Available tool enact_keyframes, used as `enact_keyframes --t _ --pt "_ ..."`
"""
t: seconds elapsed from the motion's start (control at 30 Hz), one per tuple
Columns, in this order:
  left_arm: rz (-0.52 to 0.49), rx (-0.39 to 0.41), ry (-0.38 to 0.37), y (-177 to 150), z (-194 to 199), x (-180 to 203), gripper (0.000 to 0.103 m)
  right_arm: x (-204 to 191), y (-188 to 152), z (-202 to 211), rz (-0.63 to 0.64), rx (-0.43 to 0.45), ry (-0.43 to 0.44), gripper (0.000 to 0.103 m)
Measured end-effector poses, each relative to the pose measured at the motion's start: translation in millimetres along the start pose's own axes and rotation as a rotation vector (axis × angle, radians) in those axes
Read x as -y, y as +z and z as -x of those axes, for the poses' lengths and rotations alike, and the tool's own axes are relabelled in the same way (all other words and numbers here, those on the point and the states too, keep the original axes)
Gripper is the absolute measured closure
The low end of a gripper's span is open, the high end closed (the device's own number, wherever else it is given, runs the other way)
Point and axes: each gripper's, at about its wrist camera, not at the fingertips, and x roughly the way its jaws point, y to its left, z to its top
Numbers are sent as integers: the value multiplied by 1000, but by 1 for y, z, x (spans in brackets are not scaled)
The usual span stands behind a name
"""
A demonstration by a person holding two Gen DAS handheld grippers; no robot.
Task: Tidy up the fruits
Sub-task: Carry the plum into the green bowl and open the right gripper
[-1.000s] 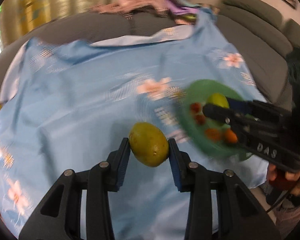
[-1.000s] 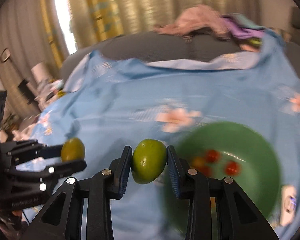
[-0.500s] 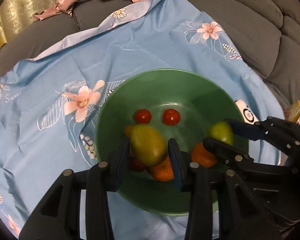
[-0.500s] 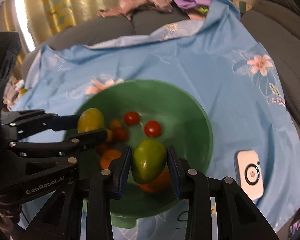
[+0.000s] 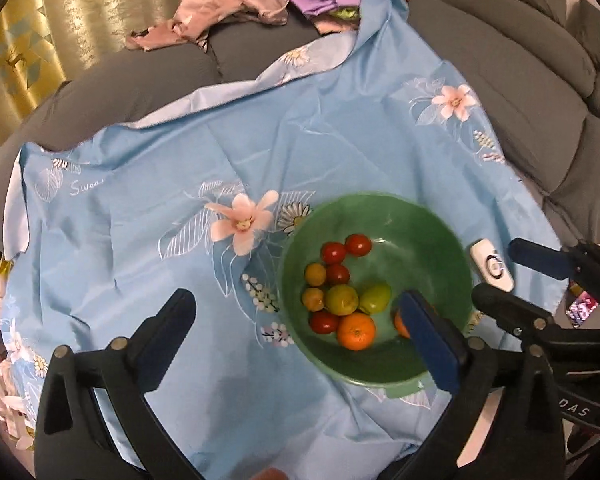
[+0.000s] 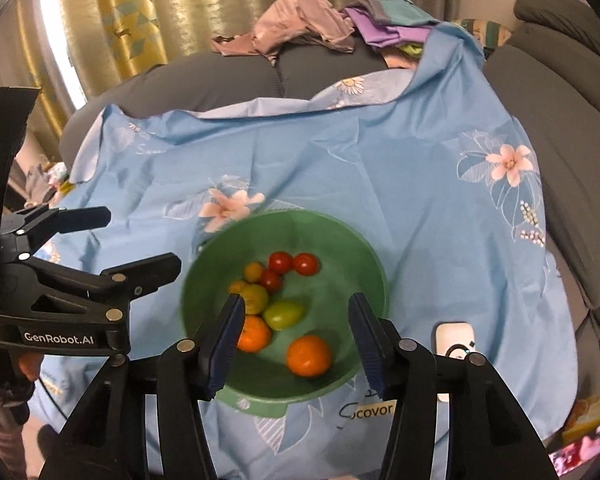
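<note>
A green bowl (image 5: 440, 264) (image 6: 340, 240) sits on the blue flowered cloth (image 5: 160, 208). It holds red tomatoes (image 5: 334, 252), small orange fruits, two oranges (image 5: 356, 332) (image 6: 309, 355), a yellow-green fruit (image 5: 342, 299) (image 6: 254, 298) and a green fruit (image 5: 375, 298) (image 6: 284, 314). My left gripper (image 5: 300, 316) is open and empty above the bowl's left side; it also shows in the right wrist view (image 6: 136, 240). My right gripper (image 6: 296, 338) is open and empty over the bowl's near side; it also shows in the left wrist view (image 5: 508, 276).
A white remote-like device (image 5: 493, 266) (image 6: 454, 340) lies right of the bowl. The cloth covers a grey sofa (image 5: 520, 80). Crumpled clothes (image 5: 236, 8) lie at the back. Curtains hang behind. Colourful packets (image 6: 588, 432) lie at the right edge.
Both grippers opened and let their fruits go into the bowl. Both have pulled back and up, the left one shifting leftward.
</note>
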Motion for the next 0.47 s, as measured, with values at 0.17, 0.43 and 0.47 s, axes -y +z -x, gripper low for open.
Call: enact_keyframes --t 0.17,0.43,0.47 --pt "-12 11 35 8 21 4 1 -7 8 18 33 -11 22 49" --pt "-52 15 87 9 31 11 1 -3 12 30 30 3 13 49" --pt "-58 16 93 9 31 11 1 -2 12 31 31 4 11 49"
